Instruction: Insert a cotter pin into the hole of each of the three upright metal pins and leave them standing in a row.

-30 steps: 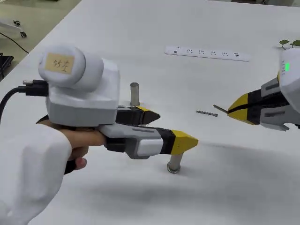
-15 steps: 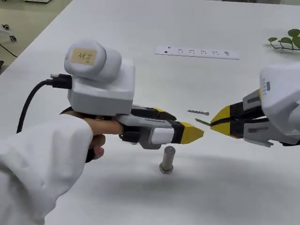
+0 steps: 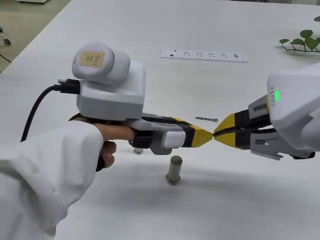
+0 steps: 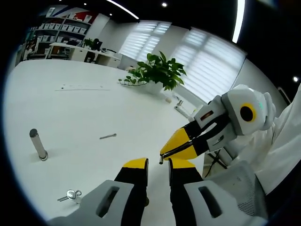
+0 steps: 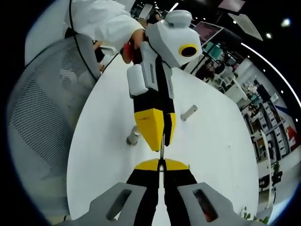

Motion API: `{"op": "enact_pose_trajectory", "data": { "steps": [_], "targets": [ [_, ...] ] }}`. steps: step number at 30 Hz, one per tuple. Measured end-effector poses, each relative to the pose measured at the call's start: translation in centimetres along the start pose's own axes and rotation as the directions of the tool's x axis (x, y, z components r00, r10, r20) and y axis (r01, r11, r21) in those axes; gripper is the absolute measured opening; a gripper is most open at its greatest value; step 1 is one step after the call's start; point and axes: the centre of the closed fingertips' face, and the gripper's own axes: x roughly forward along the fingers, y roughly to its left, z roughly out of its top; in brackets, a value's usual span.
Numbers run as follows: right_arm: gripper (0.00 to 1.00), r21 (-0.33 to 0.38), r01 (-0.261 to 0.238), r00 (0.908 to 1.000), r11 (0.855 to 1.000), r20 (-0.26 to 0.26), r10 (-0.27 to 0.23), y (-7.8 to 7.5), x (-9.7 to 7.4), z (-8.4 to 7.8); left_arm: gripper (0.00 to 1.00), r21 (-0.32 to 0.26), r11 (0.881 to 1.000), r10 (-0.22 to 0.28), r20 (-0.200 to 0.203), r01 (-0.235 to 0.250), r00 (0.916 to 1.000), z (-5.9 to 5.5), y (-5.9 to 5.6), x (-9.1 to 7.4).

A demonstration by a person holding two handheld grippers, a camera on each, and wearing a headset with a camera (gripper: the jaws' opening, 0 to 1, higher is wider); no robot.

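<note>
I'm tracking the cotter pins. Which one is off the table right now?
The cotter pin pinched in the right gripper, pointing at the left gripper. The other cotter pin lies flat on the table beyond them.

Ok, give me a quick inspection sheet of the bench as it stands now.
Surface: white table.
Job's things: upright metal pin near the gripper tips; loose cotter pin lying beyond them.
Clutter: power strip.
Grippers: left gripper slightly open; right gripper shut on a cotter pin, tips almost meeting.
Cables: black cable trailing from the left gripper.
Surroundings: plant; mesh chair.
</note>
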Motion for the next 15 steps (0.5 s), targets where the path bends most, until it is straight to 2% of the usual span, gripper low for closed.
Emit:
{"op": "enact_pose_trajectory", "data": {
  "steps": [8, 15],
  "targets": [
    [0.0, -0.008, -0.001, 1.0, 1.0, 0.008, 0.001, -0.08, 0.11, 0.43, 0.08, -0.005, 1.0, -0.003, -0.013, 0.003, 0.9999, -0.2, 0.04, 0.35],
    [0.0, -0.015, 0.002, 1.0, 1.0, 0.008, -0.002, -0.36, 0.22, 0.64, 0.03, -0.028, 1.0, -0.011, -0.004, 0.01, 0.9999, 0.0, 0.03, 0.42]
  ]
}}
